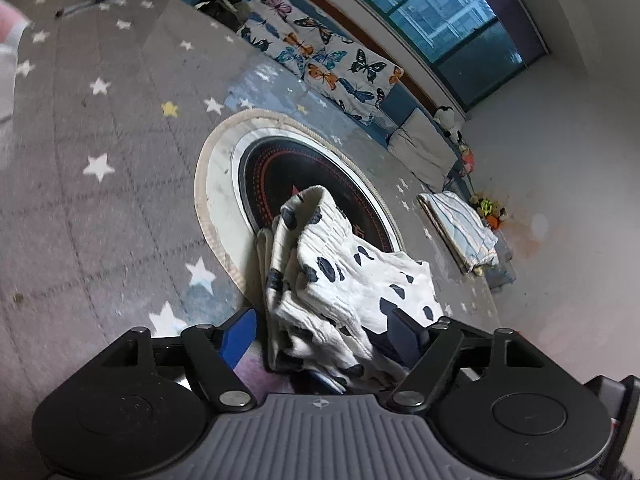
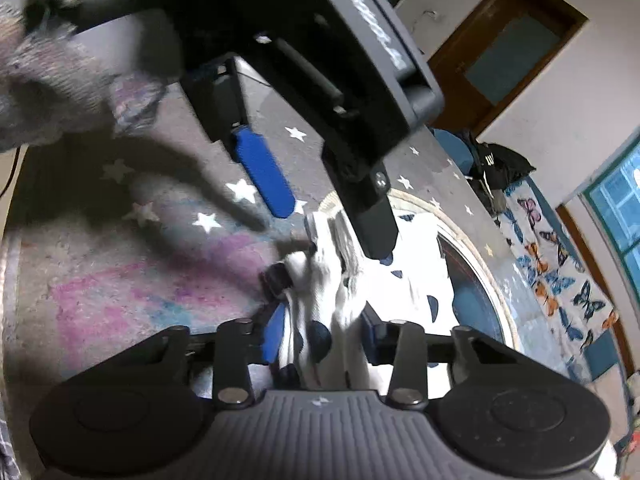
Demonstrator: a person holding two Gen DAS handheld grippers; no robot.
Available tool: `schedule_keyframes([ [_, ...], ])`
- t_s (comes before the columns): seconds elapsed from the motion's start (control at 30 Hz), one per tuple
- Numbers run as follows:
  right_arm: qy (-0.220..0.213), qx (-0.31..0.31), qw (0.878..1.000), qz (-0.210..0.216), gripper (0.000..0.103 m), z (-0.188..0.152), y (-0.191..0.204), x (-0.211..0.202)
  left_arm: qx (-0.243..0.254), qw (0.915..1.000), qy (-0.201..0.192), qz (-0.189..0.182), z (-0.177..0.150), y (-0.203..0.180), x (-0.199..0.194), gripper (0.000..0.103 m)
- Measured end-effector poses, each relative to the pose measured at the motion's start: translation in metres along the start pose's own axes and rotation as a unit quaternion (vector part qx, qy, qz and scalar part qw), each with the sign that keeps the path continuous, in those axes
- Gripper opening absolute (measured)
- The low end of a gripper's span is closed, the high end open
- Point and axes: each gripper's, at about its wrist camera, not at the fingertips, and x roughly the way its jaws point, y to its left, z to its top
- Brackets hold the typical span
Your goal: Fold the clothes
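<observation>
A white garment with dark blue spots (image 1: 340,272) lies bunched on the star-patterned carpet (image 1: 100,140), partly over a round black-and-red mat (image 1: 280,168). My left gripper (image 1: 324,332) has its blue fingers spread wide, with the cloth lying between them and no clamp showing. My right gripper (image 2: 320,332) is closed on a fold of the same garment (image 2: 320,320). In the right wrist view the left gripper (image 2: 324,216) hangs open just above the garment, its blue finger (image 2: 264,176) off the cloth.
A butterfly-print quilt (image 1: 316,60) lies along the blue window bench. A folded striped cloth (image 1: 460,228) and white cushions (image 1: 420,148) sit at the right by the wall. Toys (image 1: 488,208) are on the floor. A wooden door (image 2: 504,48) stands behind.
</observation>
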Motion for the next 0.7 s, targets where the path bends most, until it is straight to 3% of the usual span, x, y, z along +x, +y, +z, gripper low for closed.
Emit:
schedule_keyframes([
  [0.07, -0.005, 0.026, 1.0, 0.005, 0.023, -0.001, -0.007, -0.001, -0.013, 0.9999, -0.002, -0.001, -0.002, 0.002, 0.0, 0.078],
  [0.23, -0.023, 0.089, 0.996, 0.02, 0.016, -0.005, -0.028, -0.011, -0.058, 0.9981, -0.013, -0.017, -0.006, 0.01, 0.0, 0.084],
  [0.37, -0.035, 0.128, 0.991, 0.028, 0.014, -0.009, -0.044, -0.019, -0.091, 0.9946, -0.022, -0.046, -0.013, 0.013, 0.004, 0.087],
  [0.7, -0.051, 0.165, 0.985, 0.027, 0.013, -0.016, -0.057, -0.03, -0.138, 0.9881, -0.017, -0.066, -0.02, 0.01, 0.033, 0.086],
])
